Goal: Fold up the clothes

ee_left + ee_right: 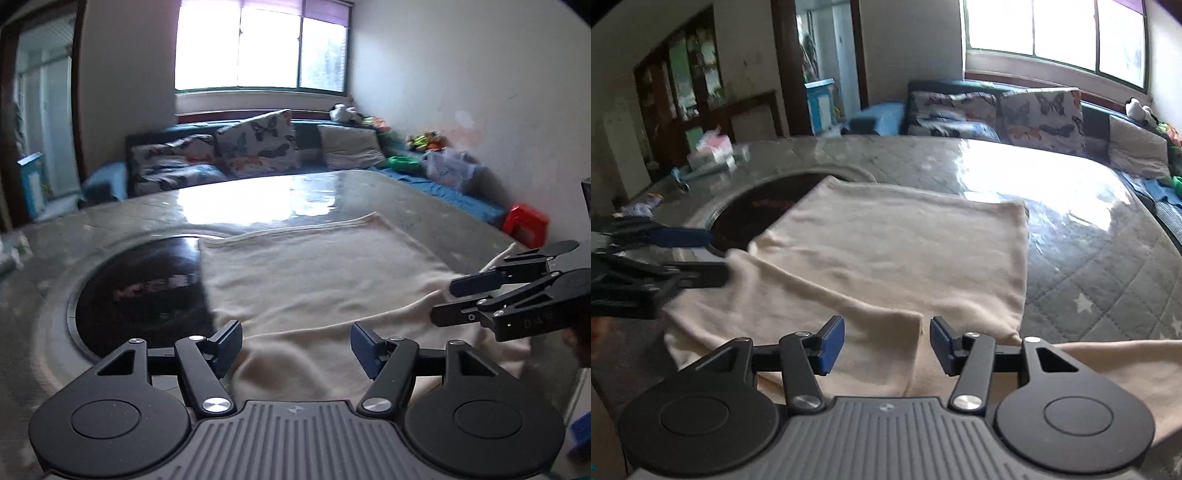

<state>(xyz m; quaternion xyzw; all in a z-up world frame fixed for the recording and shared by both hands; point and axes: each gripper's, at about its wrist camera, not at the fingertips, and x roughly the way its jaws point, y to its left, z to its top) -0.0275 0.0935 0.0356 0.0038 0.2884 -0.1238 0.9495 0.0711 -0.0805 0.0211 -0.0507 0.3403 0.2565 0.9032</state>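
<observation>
The cream-coloured knitted garment (886, 251) is lying spread across the grey quilted table under its glossy clear cover (1089, 258), one corner draping over the round black glass inset (140, 291) in the middle of the table and its near edge running off toward the person, so that the flat surface is carrying the cloth and keeping the fold smooth. A folded-over layer is resting on top of the lower one, its edge running slantwise from left to right, which suggests that one fold is already laid. The left gripper (295, 345) is hovering over the near left part of the cloth with its blue-padded jaws standing wide apart and nothing between them. The right gripper (887, 341) is hanging just above a raised crease in the near fabric, its jaws moderately open on either side of that ridge without pressing on it, so the cloth is lying free. Both tools are sitting at the near edge, probably because the next grasp is to be taken from there
</observation>
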